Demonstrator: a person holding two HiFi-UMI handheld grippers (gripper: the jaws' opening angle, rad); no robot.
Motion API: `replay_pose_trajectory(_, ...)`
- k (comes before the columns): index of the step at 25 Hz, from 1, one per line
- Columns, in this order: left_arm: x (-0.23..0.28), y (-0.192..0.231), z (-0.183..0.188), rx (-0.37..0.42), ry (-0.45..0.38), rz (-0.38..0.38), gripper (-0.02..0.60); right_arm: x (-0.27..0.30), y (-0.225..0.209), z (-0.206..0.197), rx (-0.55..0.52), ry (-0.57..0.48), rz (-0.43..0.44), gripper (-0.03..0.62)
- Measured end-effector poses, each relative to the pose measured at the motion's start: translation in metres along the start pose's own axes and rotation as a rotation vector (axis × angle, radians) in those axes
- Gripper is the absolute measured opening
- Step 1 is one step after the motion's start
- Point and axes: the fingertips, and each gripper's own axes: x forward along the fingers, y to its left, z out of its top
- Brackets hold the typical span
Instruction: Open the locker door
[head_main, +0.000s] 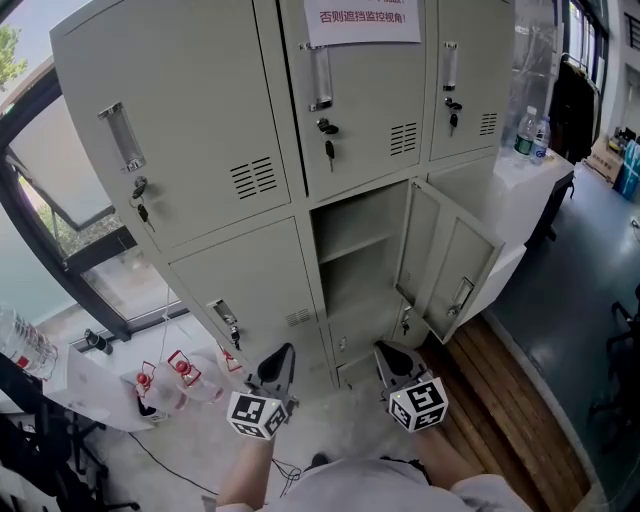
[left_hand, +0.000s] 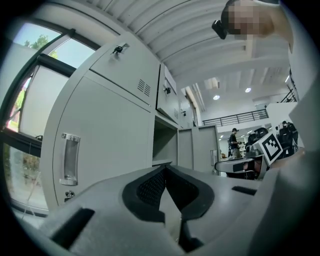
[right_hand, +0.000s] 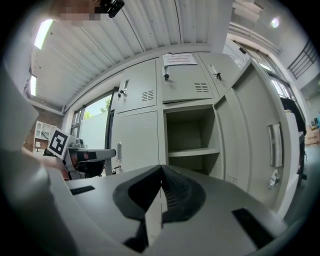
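Note:
The grey locker bank (head_main: 210, 170) fills the head view. Its lower middle door (head_main: 450, 255) stands swung out to the right, baring a compartment (head_main: 355, 250) with one shelf. The door's handle (head_main: 460, 297) and key face outward. Both grippers hang low in front of the lockers, apart from them. My left gripper (head_main: 283, 352) is shut with nothing between its pads (left_hand: 150, 187). My right gripper (head_main: 386, 350) is also shut and empty. The right gripper view shows the open compartment (right_hand: 192, 135) and the door (right_hand: 260, 130) beyond that gripper (right_hand: 161, 169).
A white counter (head_main: 520, 175) with water bottles (head_main: 530, 130) stands right of the lockers. More bottles (head_main: 180, 372) lie on the floor at lower left, by a window (head_main: 60, 170). A paper notice (head_main: 360, 20) hangs on the upper middle door. A person (left_hand: 233, 142) stands far off.

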Motion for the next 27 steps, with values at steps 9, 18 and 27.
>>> replay_pose_trajectory(9,-0.007,0.006,0.004,-0.052,-0.024,0.011,0.009,-0.003,0.006,0.0,-0.013,0.01,-0.005,0.012)
replay_pose_trajectory(18,-0.004,-0.006,-0.003,-0.032,0.003,-0.027,0.009,-0.006,0.005,-0.001,-0.01,0.009,-0.013,0.012)
replay_pose_trajectory(27,-0.004,-0.008,-0.002,-0.032,-0.003,-0.036,0.009,-0.008,0.001,-0.001,-0.005,0.012,-0.029,0.012)
